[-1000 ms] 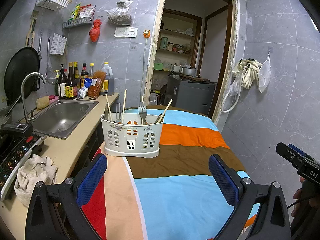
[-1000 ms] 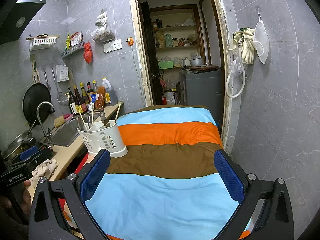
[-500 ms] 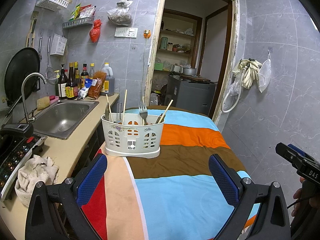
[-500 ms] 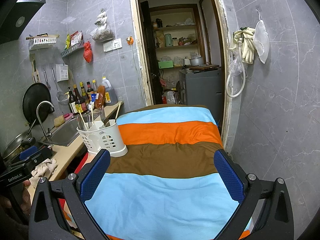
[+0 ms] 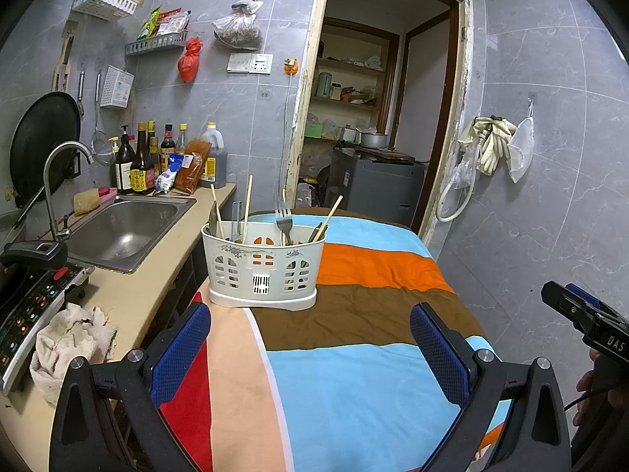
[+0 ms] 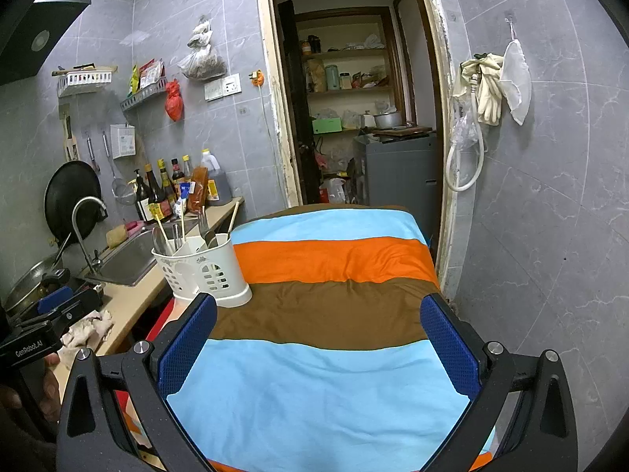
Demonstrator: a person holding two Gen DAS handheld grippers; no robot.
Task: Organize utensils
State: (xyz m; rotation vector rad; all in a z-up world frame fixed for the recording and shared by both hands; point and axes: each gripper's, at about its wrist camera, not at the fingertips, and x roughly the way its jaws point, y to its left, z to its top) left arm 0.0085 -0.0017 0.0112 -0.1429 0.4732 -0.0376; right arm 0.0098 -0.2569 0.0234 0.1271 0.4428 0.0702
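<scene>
— White plastic utensil caddy stands at the striped cloth's left edge, fork and chopsticks upright inside; left gripper gapes empty.

— And the right view?

— Right gripper spread wide, holding nothing, caddy far-left; probably finished.

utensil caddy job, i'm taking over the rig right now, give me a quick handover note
Left gripper: jaws open, empty, held above the striped cloth.
Right gripper: jaws open, empty, also over the cloth.
White utensil caddy stands at the table's left edge by the sink, holding a fork, chopsticks and other utensils.
Done: no loose utensils in view.
Left: possibly sorting within compartments; unclear.
</scene>
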